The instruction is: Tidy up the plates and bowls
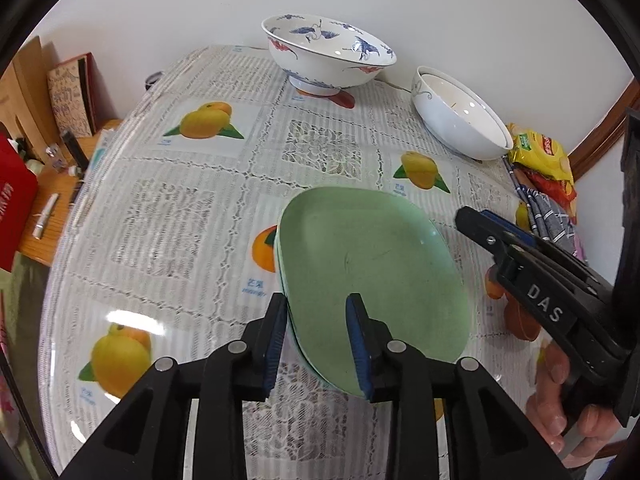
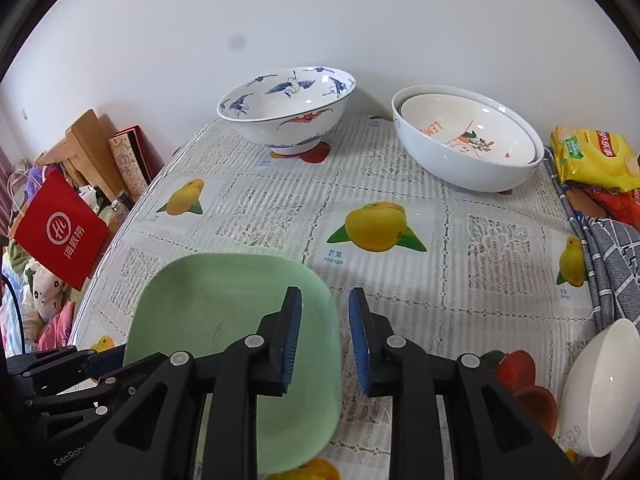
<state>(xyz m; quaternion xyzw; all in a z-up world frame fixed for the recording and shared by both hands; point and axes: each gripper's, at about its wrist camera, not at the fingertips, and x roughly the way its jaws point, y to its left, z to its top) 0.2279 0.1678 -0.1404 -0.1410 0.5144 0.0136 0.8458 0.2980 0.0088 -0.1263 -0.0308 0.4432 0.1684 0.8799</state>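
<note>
Blue-padded fingers of the left gripper straddle the near rim of the green plates – two square-ish plates stacked one in the other, lying on the table toward its near edge. One finger sits outside the rim and the other over the plate's inner face, with a moderate gap; whether the pads actually press the rim I cannot tell. From the right wrist view the right gripper hangs over the right edge of the same stack, its fingers narrowly parted around nothing, one above the plate and one above the tablecloth. At the table's far edge stands the crane-patterned bowl, upright on its foot and with nothing in it. Toward the far right corner a large white bowl holds a smaller bowl with orange print nested inside. Another white bowl rests tilted at the near right edge – its inside is turned away. Snack bags lie along the right edge beside a checked cloth.
</note>
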